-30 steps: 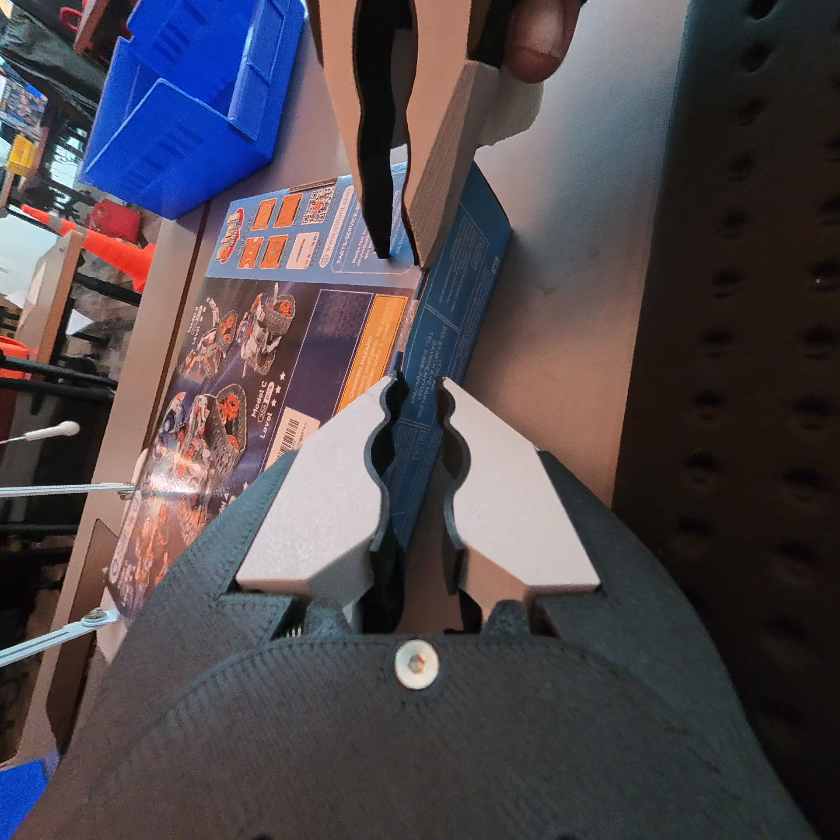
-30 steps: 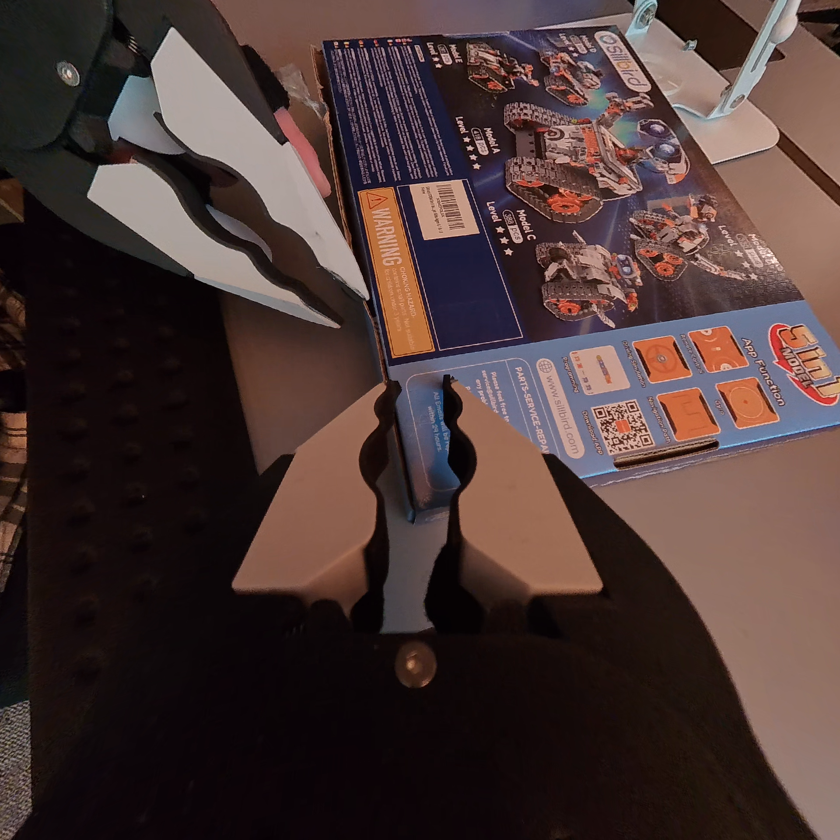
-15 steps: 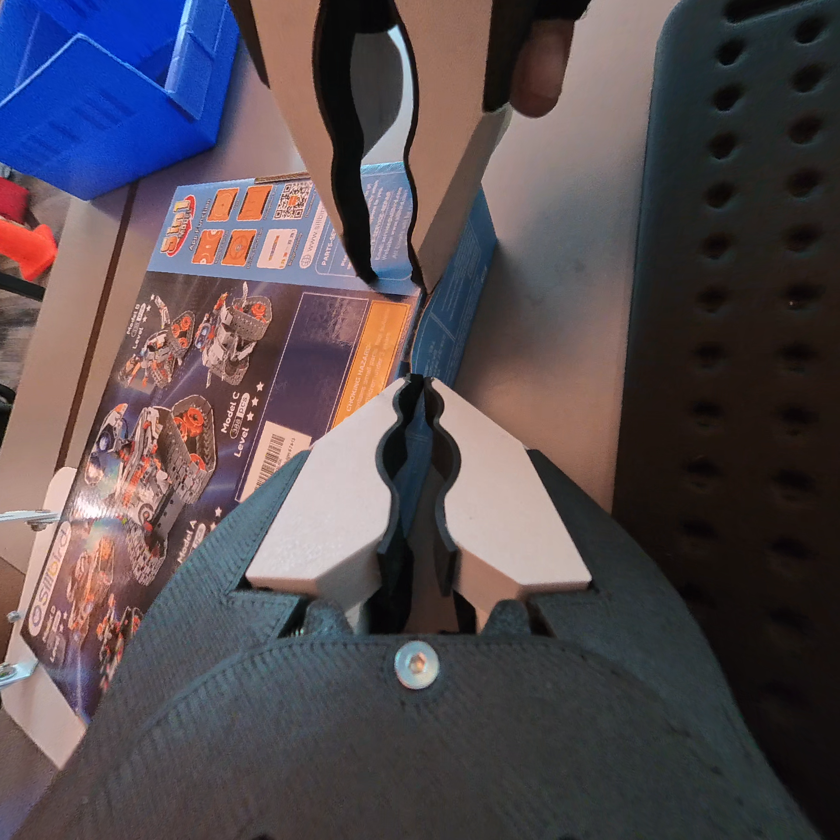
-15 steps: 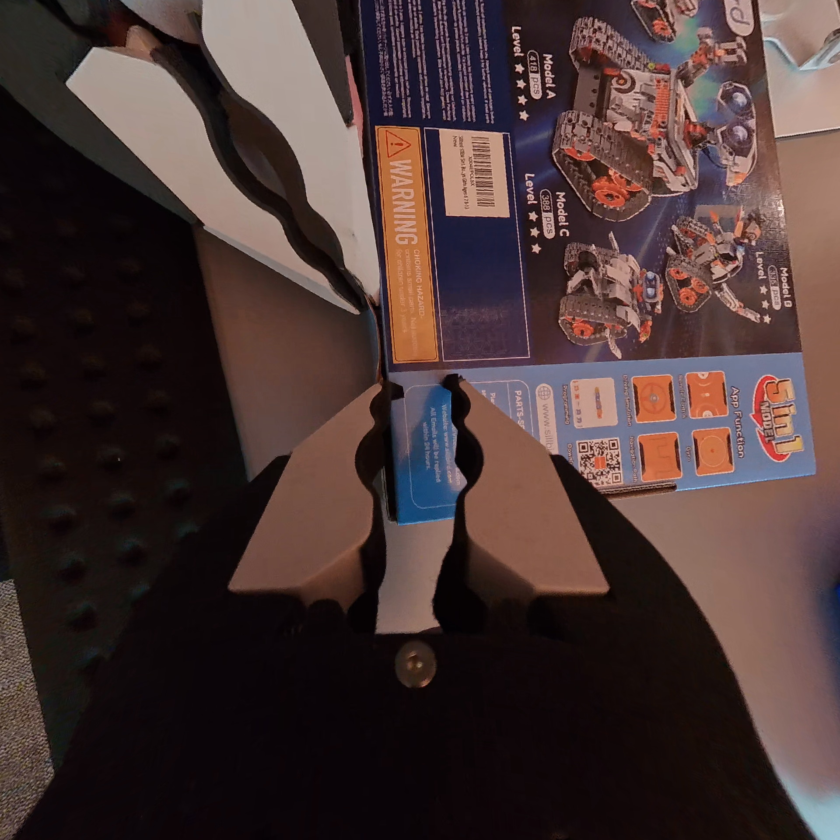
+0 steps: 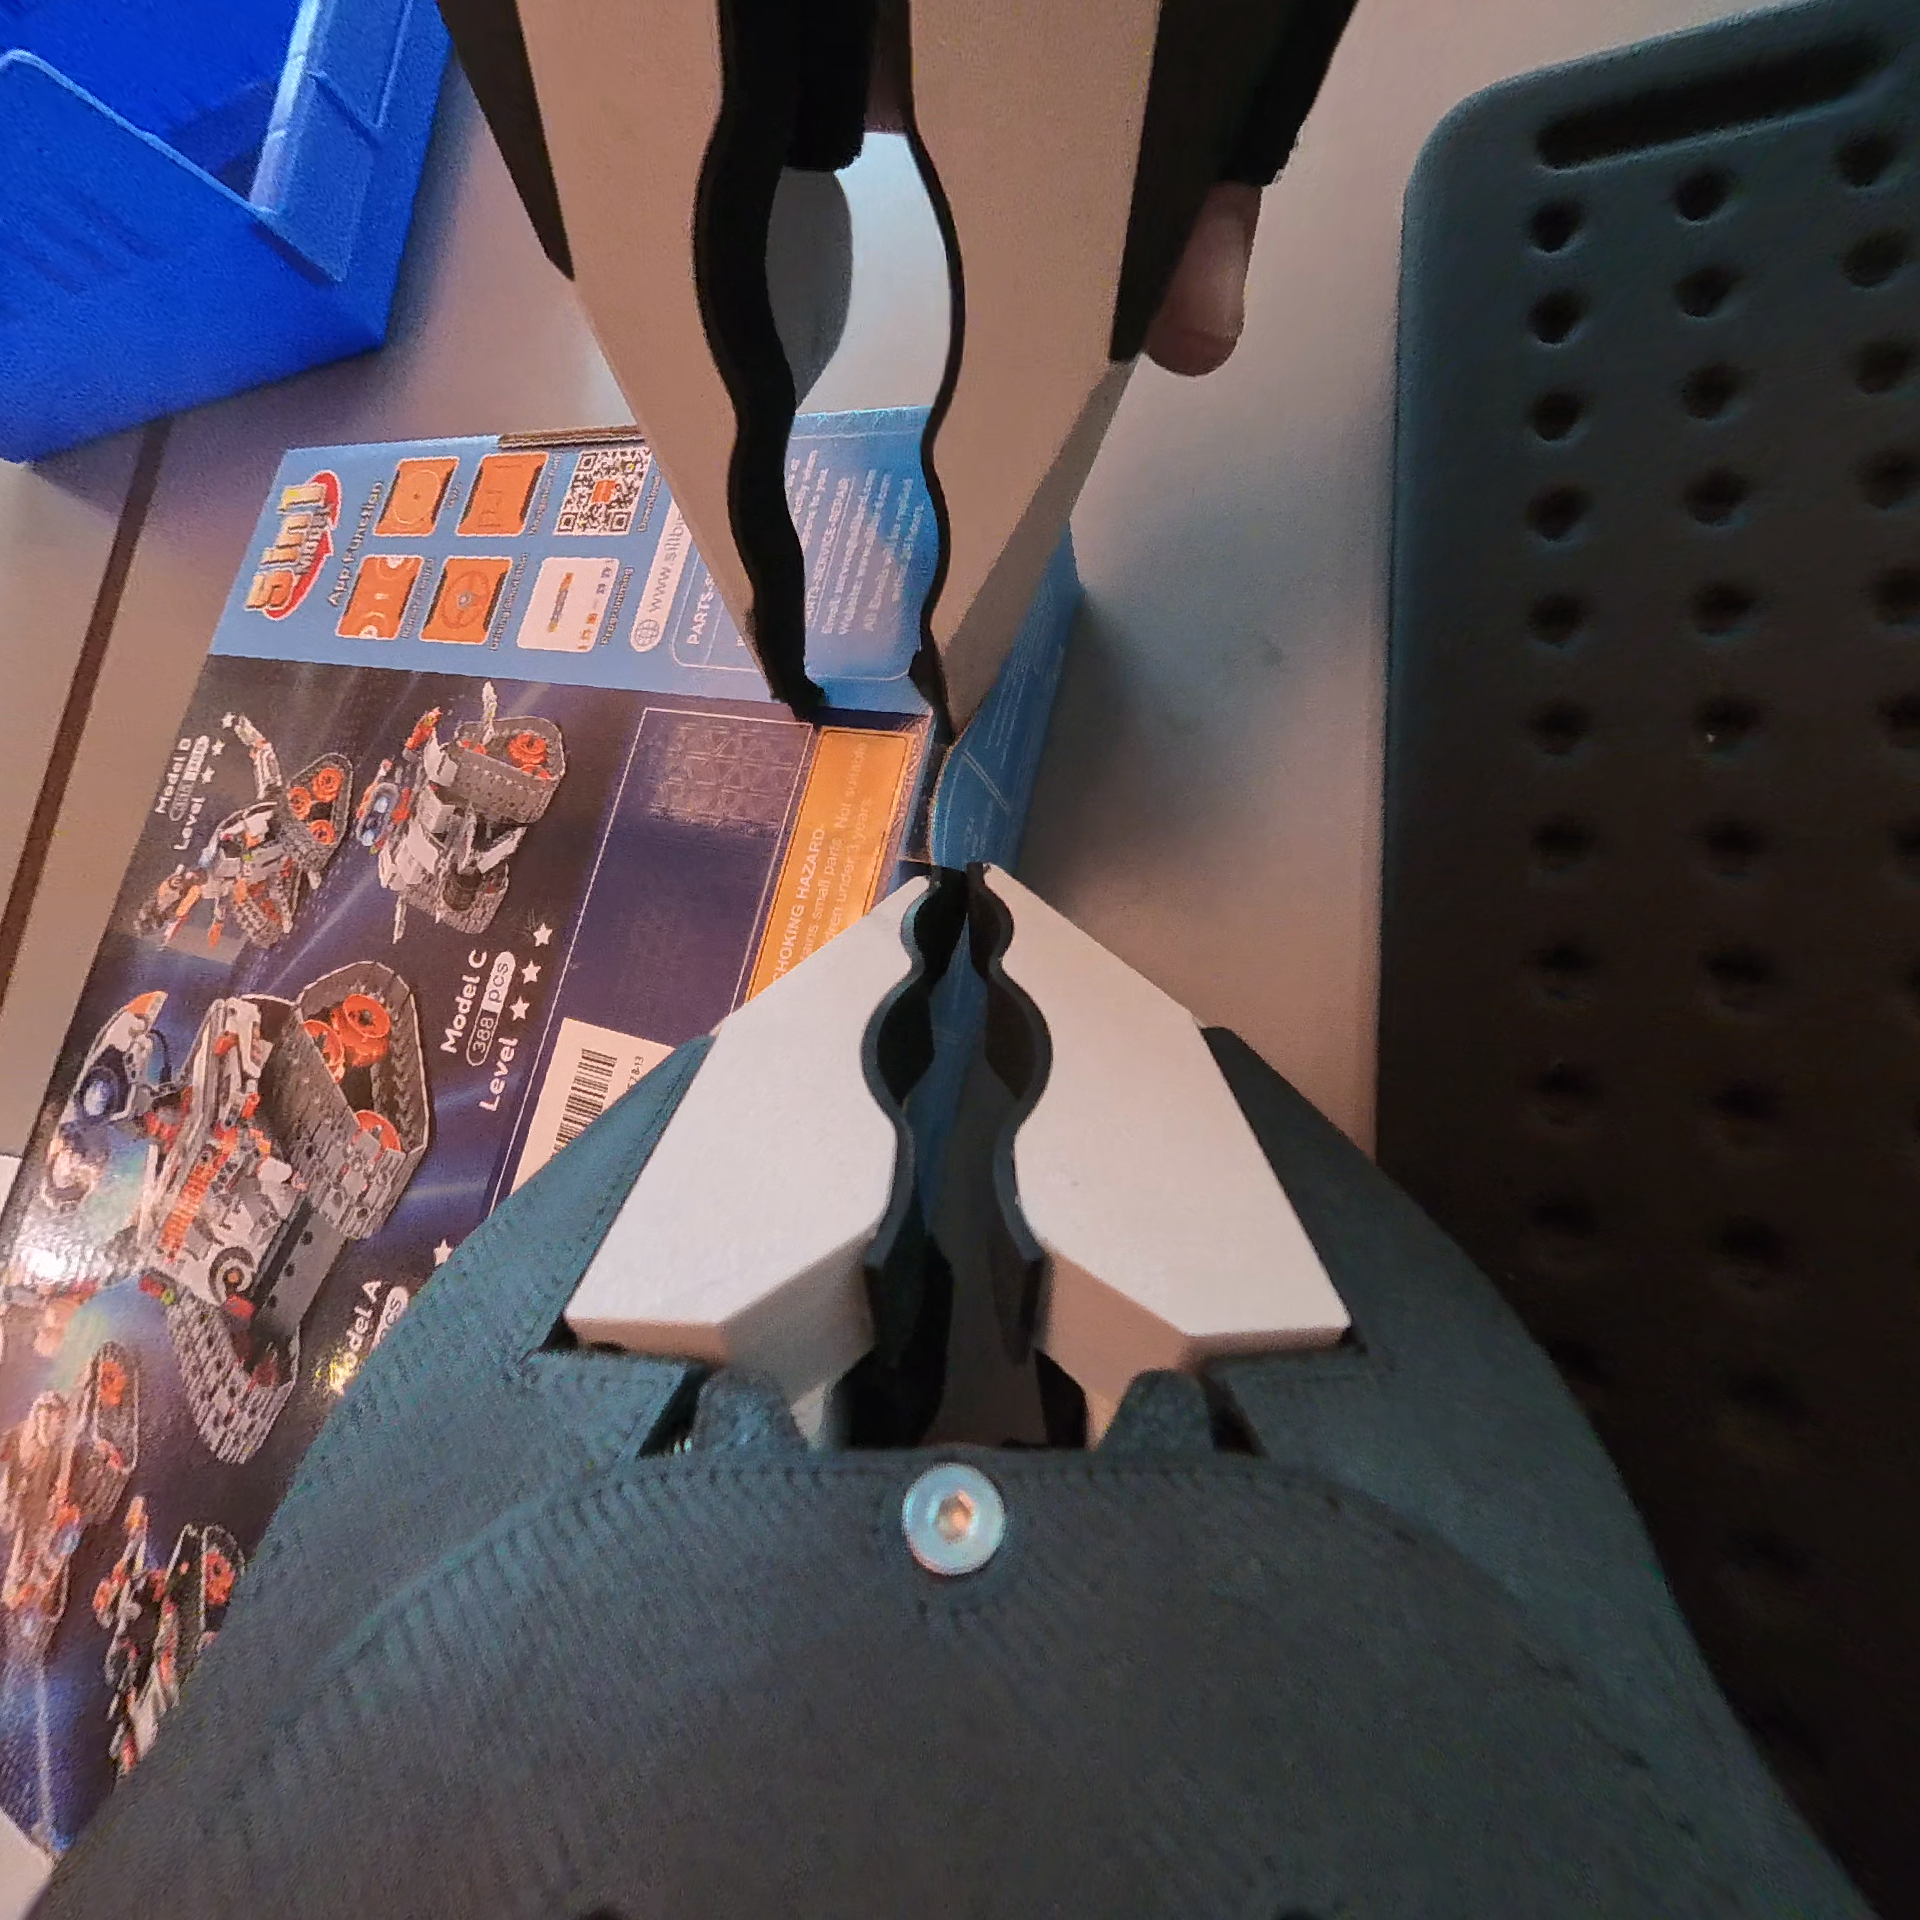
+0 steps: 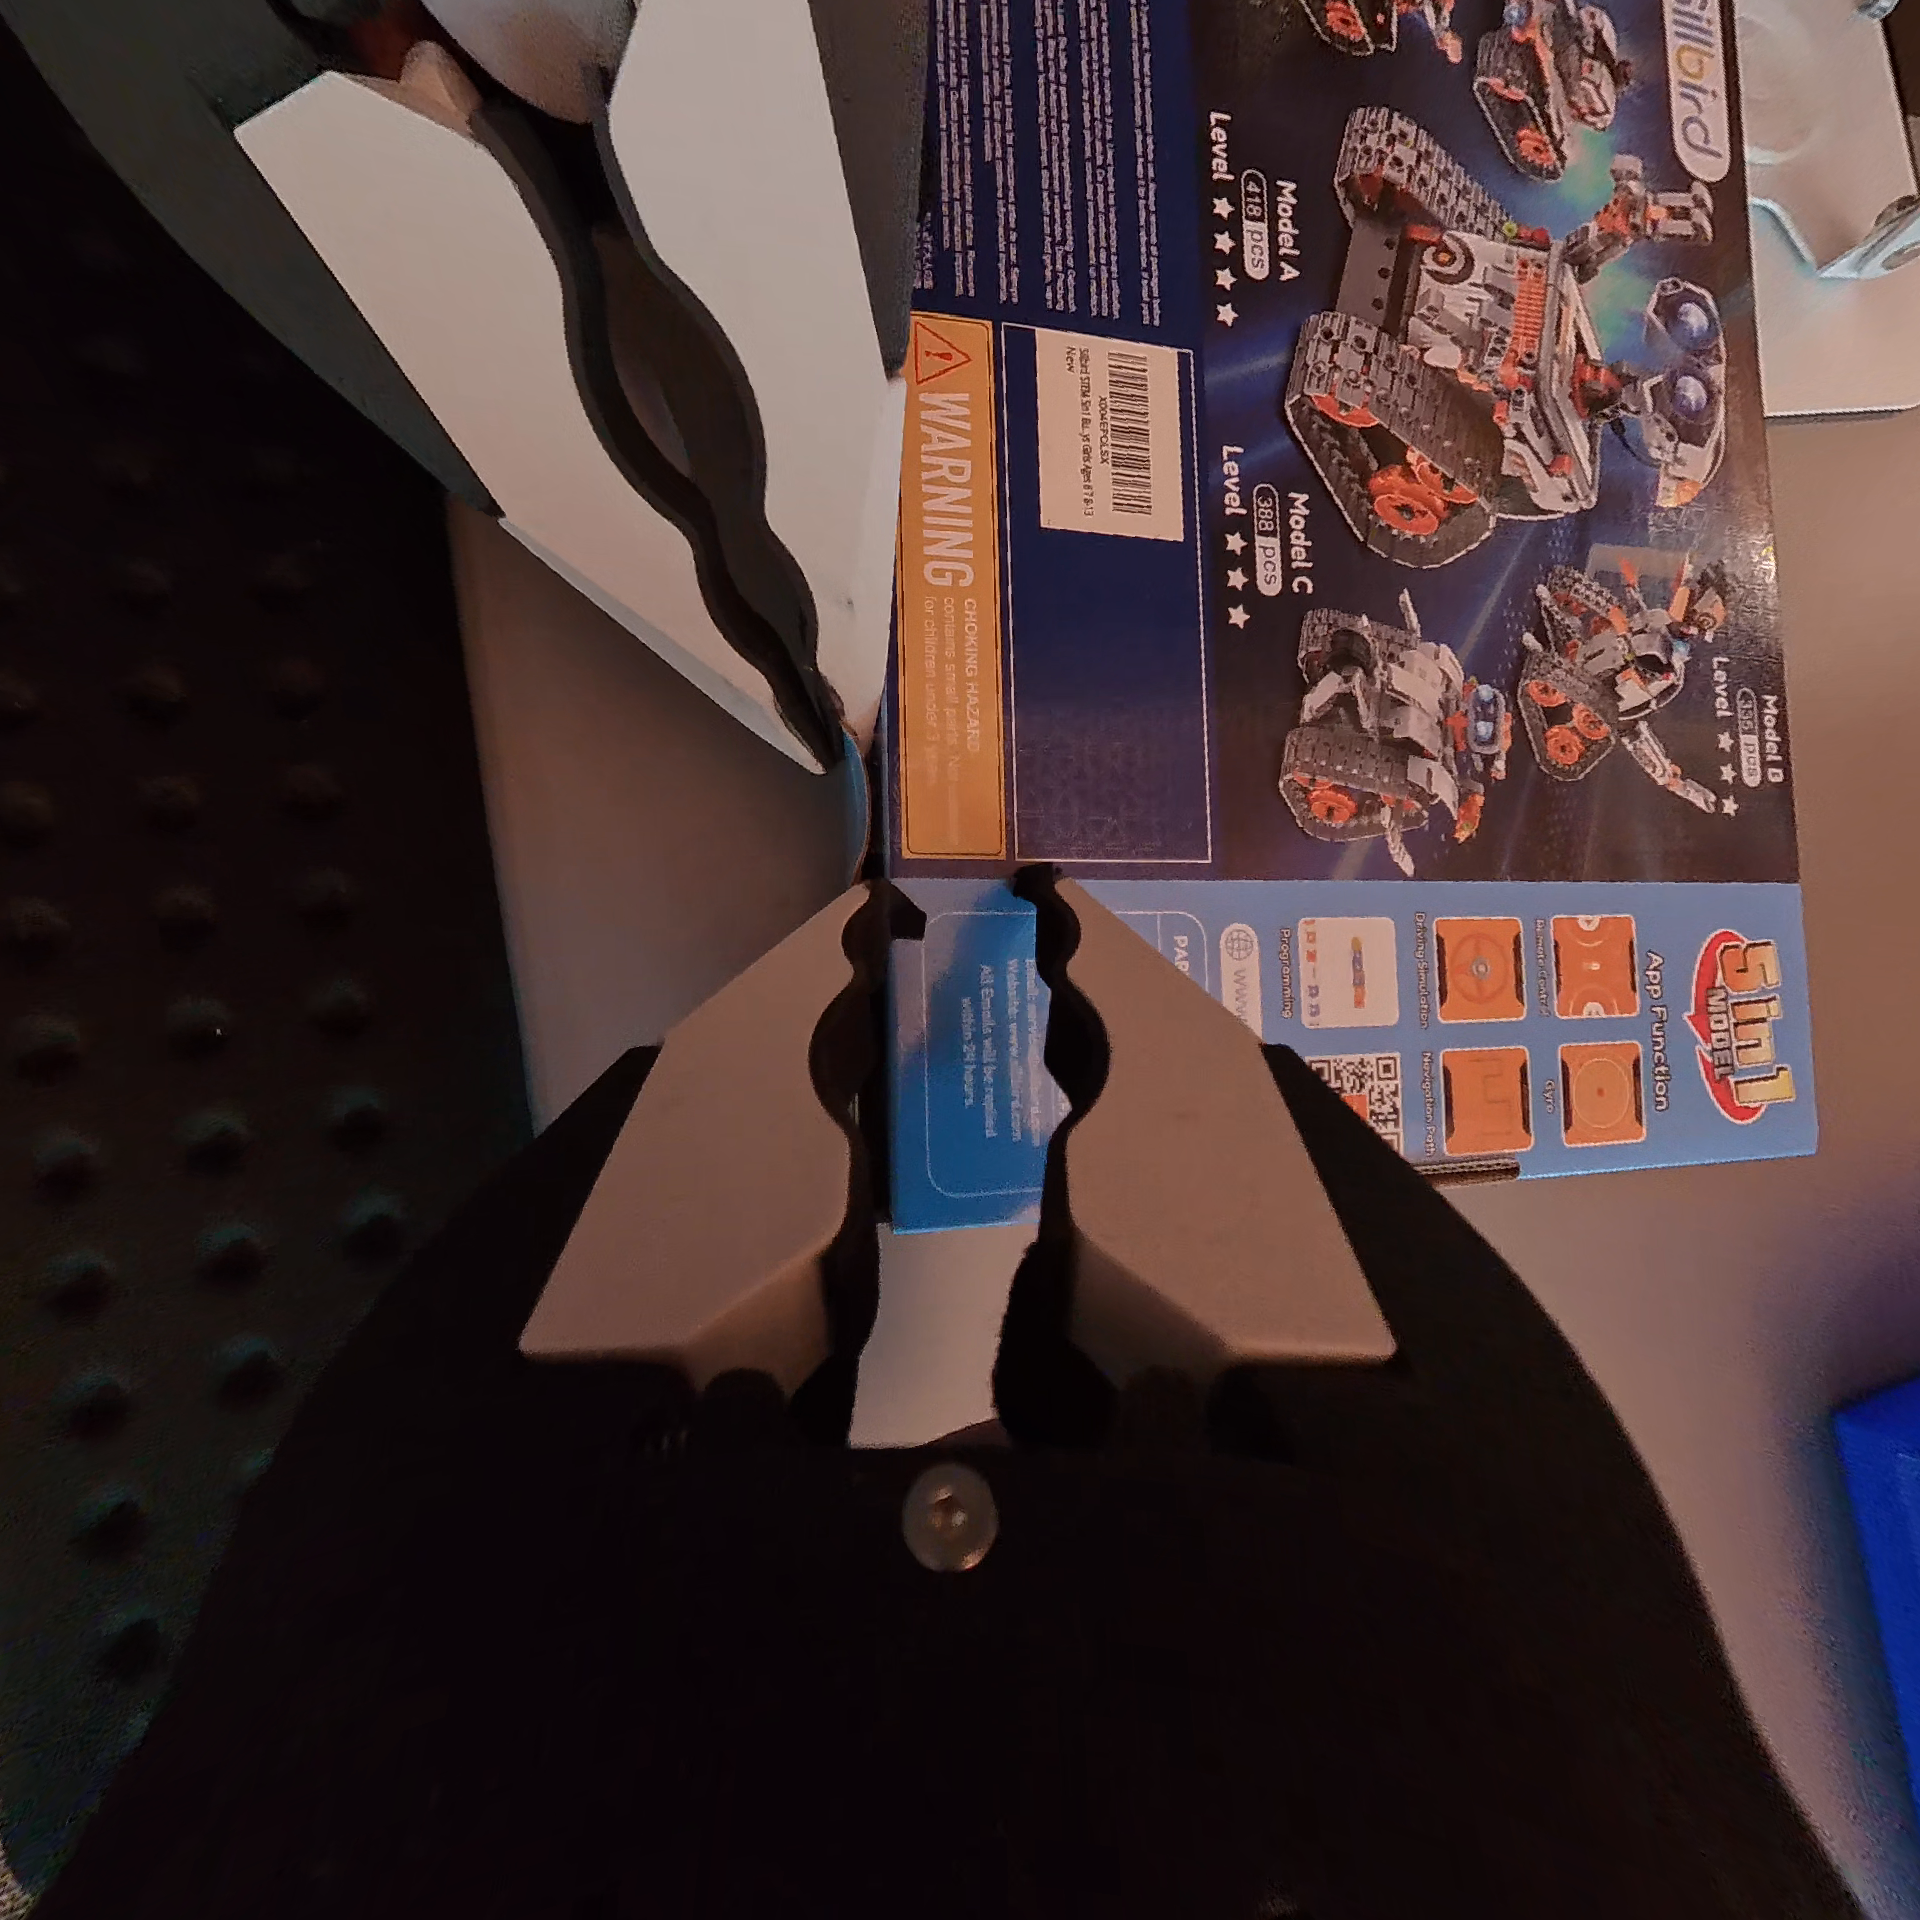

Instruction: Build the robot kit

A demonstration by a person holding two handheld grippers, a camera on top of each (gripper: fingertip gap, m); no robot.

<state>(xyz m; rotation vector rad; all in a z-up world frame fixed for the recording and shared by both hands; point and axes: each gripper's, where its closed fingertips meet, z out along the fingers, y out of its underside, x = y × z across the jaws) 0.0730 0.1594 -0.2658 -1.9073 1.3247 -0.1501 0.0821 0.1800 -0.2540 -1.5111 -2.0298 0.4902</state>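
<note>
A dark blue toy box (image 5: pixel 623 831) printed with robot pictures lies flat on a grey table (image 5: pixel 1195 727). My left gripper (image 5: pixel 954 883) is shut on the thin blue flap along the box's long right edge. My right gripper (image 6: pixel 961 894) is clamped over the box's light-blue corner (image 6: pixel 966 1091), one finger on the printed face and one on the side wall. The right gripper also shows at the top of the left wrist view (image 5: pixel 868 712). The left gripper shows at the upper left of the right wrist view (image 6: pixel 826 732). The two grippers' tips are close together along the same edge.
A blue plastic bin (image 5: pixel 156 208) stands beyond the box, and a corner of it shows in the right wrist view (image 6: pixel 1881 1558). A dark perforated panel (image 5: pixel 1662 727) runs along the table edge beside the grippers. A white stand base (image 6: pixel 1849 208) lies past the box's far end. Only a small space, under 4 cm, lies between the two pairs of fingers.
My left gripper has closed on the box's edge flap; it was open around it a second ago. Both views now look more steeply down on the box. The right gripper's hold is unchanged.
</note>
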